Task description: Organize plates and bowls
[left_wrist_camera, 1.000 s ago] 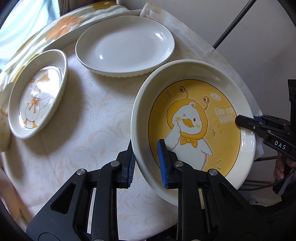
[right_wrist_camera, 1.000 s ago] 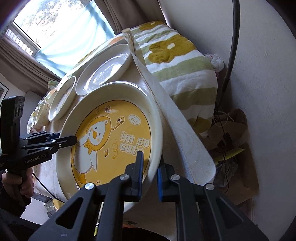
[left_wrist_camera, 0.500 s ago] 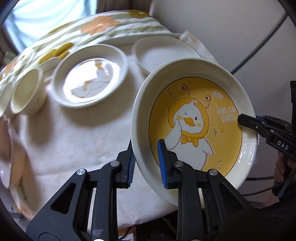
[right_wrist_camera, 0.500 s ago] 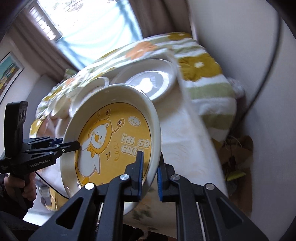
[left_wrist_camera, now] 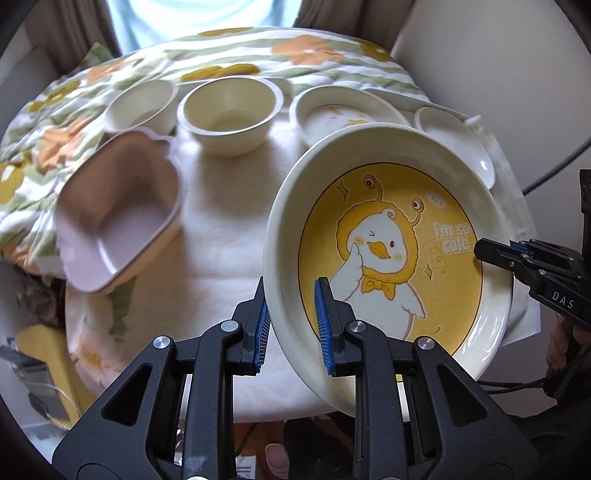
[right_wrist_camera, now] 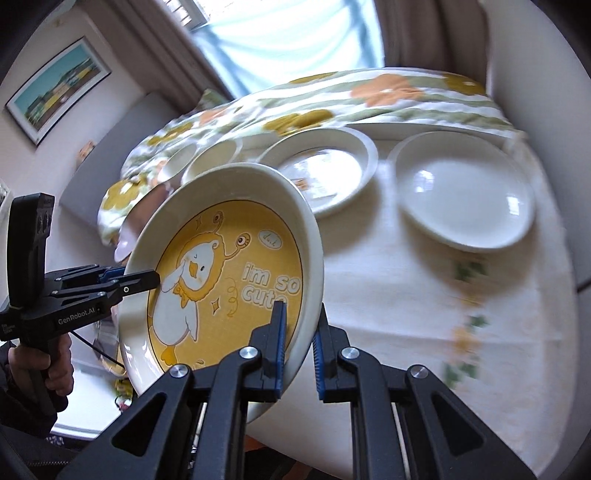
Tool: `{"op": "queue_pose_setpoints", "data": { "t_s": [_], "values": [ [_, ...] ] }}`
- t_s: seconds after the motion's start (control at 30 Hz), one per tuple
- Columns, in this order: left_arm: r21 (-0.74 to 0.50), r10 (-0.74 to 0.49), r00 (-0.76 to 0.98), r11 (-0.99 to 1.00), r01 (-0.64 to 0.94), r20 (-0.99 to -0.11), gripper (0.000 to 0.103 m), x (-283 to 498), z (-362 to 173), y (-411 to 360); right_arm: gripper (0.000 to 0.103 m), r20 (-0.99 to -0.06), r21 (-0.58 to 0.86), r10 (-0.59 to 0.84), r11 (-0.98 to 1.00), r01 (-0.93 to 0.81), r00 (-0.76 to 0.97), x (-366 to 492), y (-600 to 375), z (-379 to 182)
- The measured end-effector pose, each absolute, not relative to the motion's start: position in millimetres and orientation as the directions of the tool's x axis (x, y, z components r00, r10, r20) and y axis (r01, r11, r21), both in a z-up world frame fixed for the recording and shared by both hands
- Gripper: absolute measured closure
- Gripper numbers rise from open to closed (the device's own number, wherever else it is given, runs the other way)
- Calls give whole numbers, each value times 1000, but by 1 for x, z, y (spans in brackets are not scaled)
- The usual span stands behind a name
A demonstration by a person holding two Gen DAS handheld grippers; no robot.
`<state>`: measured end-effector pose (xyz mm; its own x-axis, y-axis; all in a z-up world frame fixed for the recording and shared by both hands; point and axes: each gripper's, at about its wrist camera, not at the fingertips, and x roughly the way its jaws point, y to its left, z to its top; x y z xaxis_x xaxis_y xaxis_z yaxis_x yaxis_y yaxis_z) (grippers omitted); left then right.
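Carrying duck plate [left_wrist_camera: 391, 254] two-handed above tabletop [left_wrist_camera: 221, 229]: left gripper [left_wrist_camera: 291, 325] and right gripper [right_wrist_camera: 299, 347] each clenched on opposite rims, keeping the tilted plate steady; likely heading for the smaller plate [right_wrist_camera: 325, 170] to stack.

I am seeing white tablecloth [right_wrist_camera: 406, 295] covering table, floral quilt [left_wrist_camera: 229, 62] with orange and green pattern lying behind it. Framed picture [right_wrist_camera: 59, 88] is hanging on wall, window [right_wrist_camera: 295, 33] is shining bright between curtains [right_wrist_camera: 417, 33].
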<state>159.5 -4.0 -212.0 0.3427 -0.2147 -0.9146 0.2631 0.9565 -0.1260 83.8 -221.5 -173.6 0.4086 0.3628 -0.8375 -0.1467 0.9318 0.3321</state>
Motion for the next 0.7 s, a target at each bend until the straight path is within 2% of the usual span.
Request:
{"op": "queue_pose_setpoints", "data": {
  "t_s": [0.3,0.5,0.7],
  "values": [
    [-156,-211,295,967,201,-932,84,160,-254,63,91,-860,341,383,923,-178,338,100,-157,-211],
    [-166,-215,267,967,193,-939,84,164,-282,77,91,-875,332,372,927,-175,311,106,-138,-237],
    [-160,-220,287,963,218,-932,84,164,-282,79,91,-863,355,388,921,-159,323,109,-141,-245]
  ]
}}
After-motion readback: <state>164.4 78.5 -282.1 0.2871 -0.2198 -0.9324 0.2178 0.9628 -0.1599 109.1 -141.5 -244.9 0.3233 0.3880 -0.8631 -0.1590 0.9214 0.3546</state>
